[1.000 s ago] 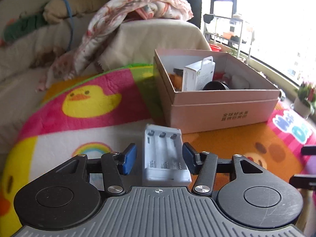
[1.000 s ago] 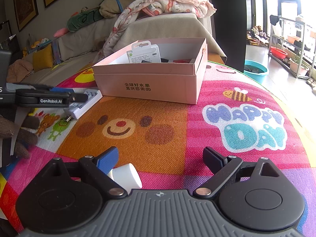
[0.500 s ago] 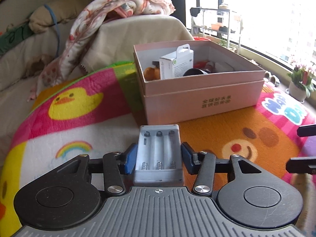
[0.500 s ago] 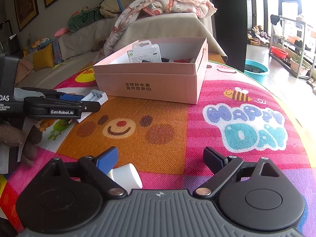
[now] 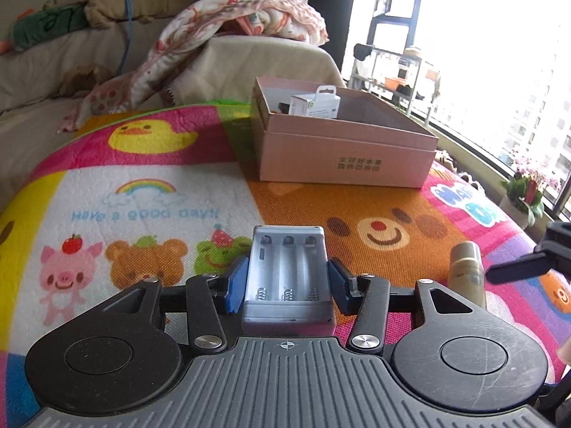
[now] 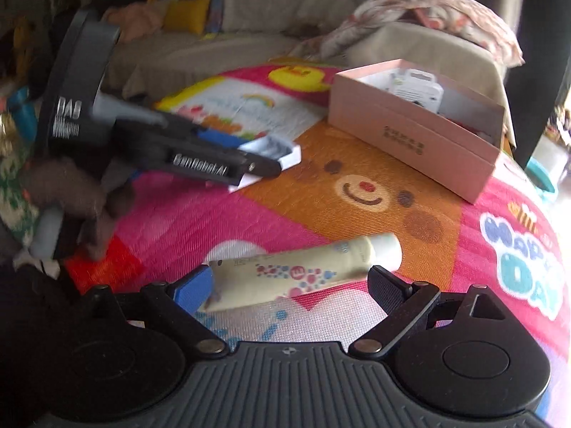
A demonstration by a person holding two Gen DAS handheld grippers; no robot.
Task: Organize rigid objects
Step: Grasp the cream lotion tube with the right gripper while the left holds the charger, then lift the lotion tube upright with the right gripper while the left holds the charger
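My left gripper (image 5: 287, 281) is shut on a white battery holder (image 5: 288, 278) and holds it above the colourful play mat, well short of the pink cardboard box (image 5: 342, 157). The holder also shows in the right wrist view (image 6: 274, 153), between the left gripper's fingers. My right gripper (image 6: 291, 285) is open, its fingers either side of a cream tube (image 6: 303, 273) that lies on the mat. The tube also shows in the left wrist view (image 5: 465, 271). The box (image 6: 410, 132) holds a white packet (image 5: 314, 105) and other items.
The play mat (image 5: 142, 196) covers the surface. A sofa with a floral blanket (image 5: 228, 28) stands behind the box. A window and a potted plant (image 5: 524, 192) are on the right.
My left gripper has pulled back from the box with the battery holder. My right gripper has swung left and now frames the whole tube instead of only its cap.
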